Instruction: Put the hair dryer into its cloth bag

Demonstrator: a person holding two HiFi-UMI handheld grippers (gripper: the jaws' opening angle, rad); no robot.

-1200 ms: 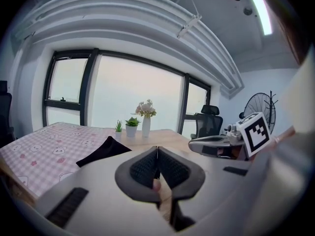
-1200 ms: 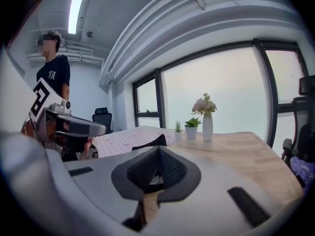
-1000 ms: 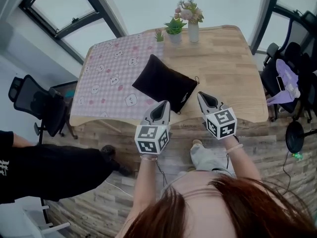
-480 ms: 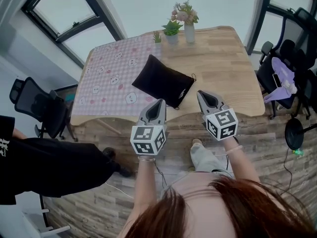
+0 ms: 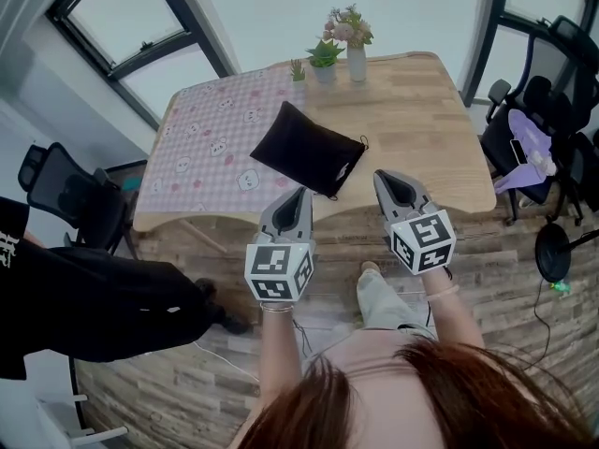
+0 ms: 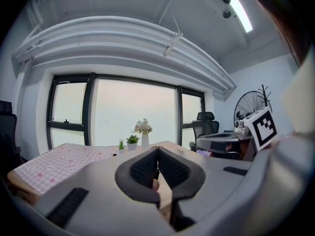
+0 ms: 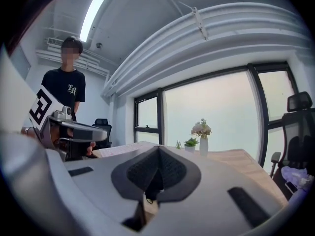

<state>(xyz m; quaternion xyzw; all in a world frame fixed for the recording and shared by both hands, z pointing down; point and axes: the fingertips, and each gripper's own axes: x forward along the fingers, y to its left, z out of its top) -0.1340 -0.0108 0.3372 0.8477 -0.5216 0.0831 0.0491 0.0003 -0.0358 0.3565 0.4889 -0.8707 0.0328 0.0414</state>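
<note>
Black cloth bag flat on wooden table, partly on pink checked cloth, partly on bare wood. Left gripper and right gripper near table's front edge, clear of bag, jaws pressed together, empty.

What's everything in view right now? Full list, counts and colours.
table: 1, light wood, centre.
tablecloth: 1, pink check, table's left half.
cloth bag: 1, black, mid-table, partly on the tablecloth.
vase of flowers: 1, white, table's far edge.
potted plants: 2, green, left of the vase.
office chairs: at least 2, black, either side of the table.
bystander: 1, black clothes, left of the table.
left gripper: 1, grey, shut, empty, at table's near edge.
right gripper: 1, grey, shut, empty, beside it.
</note>
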